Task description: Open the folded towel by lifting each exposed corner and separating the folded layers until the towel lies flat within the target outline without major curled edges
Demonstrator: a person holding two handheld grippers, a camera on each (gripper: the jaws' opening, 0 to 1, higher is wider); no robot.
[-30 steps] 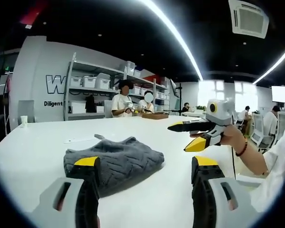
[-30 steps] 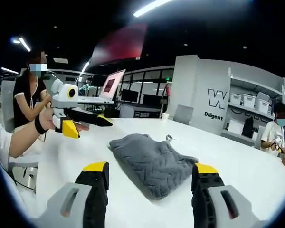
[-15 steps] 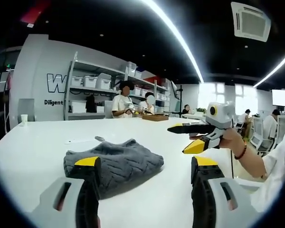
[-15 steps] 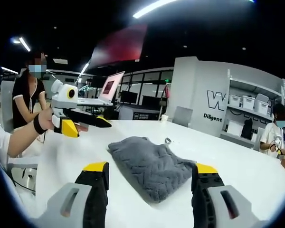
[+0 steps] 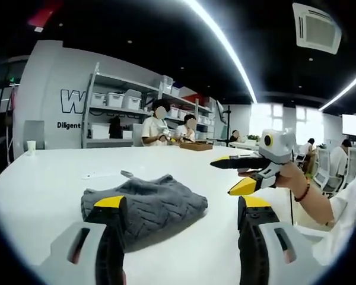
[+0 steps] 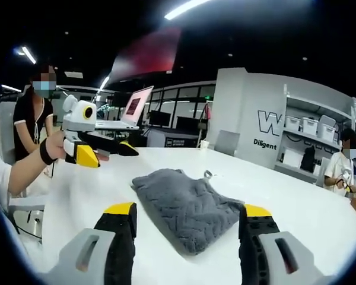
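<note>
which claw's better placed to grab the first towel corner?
Left, probably. The folded grey towel lies just ahead of the left claw, its near edge right behind one jaw tip. The right claw hangs open above the table, off the towel's side.

The towel [image 5: 143, 205] lies on the table [image 5: 41, 178], just ahead of the left claw [image 5: 181, 209] and partly behind its left jaw. The right claw [image 5: 237, 173] hangs ahead to its right. From the right claw [image 6: 186, 214], the towel [image 6: 187, 208] lies ahead between its jaws, the left claw [image 6: 110, 152] ahead left. Shelves [image 5: 115, 116] stand beyond the table.
</note>
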